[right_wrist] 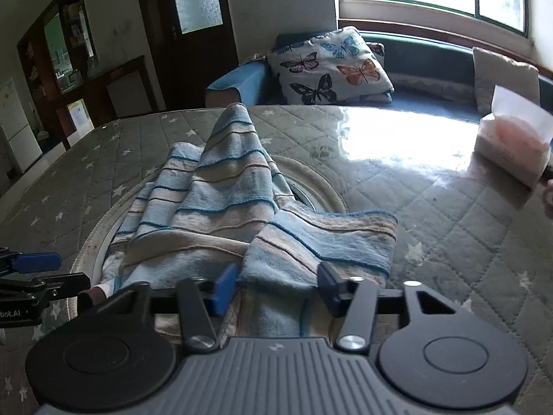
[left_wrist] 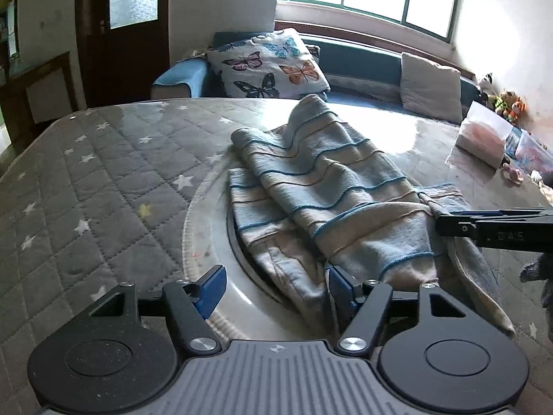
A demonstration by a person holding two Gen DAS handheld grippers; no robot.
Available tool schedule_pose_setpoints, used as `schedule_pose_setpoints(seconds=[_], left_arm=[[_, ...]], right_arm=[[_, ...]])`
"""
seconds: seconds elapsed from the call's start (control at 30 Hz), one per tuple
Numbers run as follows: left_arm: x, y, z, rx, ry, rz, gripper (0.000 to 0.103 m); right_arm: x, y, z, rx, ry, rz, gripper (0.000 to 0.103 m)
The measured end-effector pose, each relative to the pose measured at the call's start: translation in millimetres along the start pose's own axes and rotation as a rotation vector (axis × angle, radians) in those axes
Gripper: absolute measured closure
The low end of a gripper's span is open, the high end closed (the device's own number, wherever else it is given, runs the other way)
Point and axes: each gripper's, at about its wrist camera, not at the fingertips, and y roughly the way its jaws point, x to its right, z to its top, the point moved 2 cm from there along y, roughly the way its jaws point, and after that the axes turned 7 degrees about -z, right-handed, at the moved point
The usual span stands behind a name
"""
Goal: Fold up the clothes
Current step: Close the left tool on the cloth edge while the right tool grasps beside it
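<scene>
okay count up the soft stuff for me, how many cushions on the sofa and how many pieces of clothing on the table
Cushions: 2, the butterfly cushion and the plain cushion
Clothing: 1, the striped garment
Total: 3

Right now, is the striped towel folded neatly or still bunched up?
Bunched up: the striped towel lies crumpled in uneven overlapping layers, one end peaked upward, on the quilted table.

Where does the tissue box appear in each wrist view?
Left wrist: tissue box at right edge, mid-height, beyond the towel.
Right wrist: tissue box at far right, upper-middle.
Shared landmark: butterfly pillow behind the table.
</scene>
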Motion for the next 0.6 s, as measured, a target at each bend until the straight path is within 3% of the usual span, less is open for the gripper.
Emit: schedule_pose_setpoints(seconds=[0.03, 0.1, 0.2, 0.47, 0.6], left_arm=[[-0.5, 3.8, 1.7, -0.007, -0.003, 0.002, 0.042], [-1.7, 10.0, 4.0, -0.018, -0.007, 0.006, 0.047], [-3.7, 18.0, 6.8, -0.03, -0.01, 0.01, 0.055], [-16.9, 30.9, 16.7, -0.032, -0.03, 0.044, 0.058], [-24.9, 39.3, 22.2, -0.036, -0.037, 0.054, 0.057]], right_arm=[[2.1, 0.0, -0.3, 0.001, 0.006, 0.001, 0.065], [6.4, 0.0, -0.9, 0.002, 0.017, 0.003, 0.079], [14.4, -3.2, -1.9, 0.011, 0.033, -0.004, 0.088], [28.4, -7.5, -3.4, 0.009, 0.044, -0.024, 0.089], [24.6, -3.9, -1.2, 0.008, 0.023, -0.039, 0.083]])
